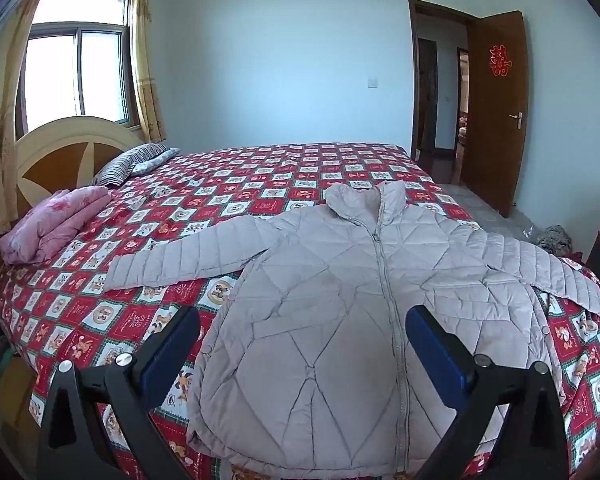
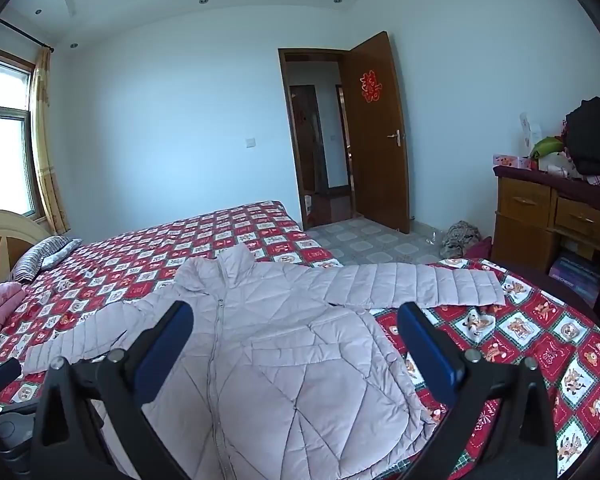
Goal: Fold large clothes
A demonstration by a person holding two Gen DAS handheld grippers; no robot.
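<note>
A pale lilac quilted puffer jacket [image 1: 332, 304] lies flat and zipped on the red patterned bedspread [image 1: 236, 184], collar away from me, both sleeves spread out sideways. It also shows in the right wrist view [image 2: 284, 360]. My left gripper [image 1: 302, 336] is open and empty, held above the jacket's lower left half. My right gripper [image 2: 294, 332] is open and empty, held above the jacket's right half, near its right sleeve [image 2: 416, 284]. Part of the left gripper shows at the lower left edge of the right wrist view [image 2: 4, 400].
A folded pink quilt [image 1: 56, 220] and a striped pillow [image 1: 132, 162] lie by the headboard [image 1: 68, 148]. A wooden dresser [image 2: 548, 216] with clutter stands to the right. An open door [image 2: 376, 132] is at the back. A clothes heap [image 2: 460, 236] lies on the floor.
</note>
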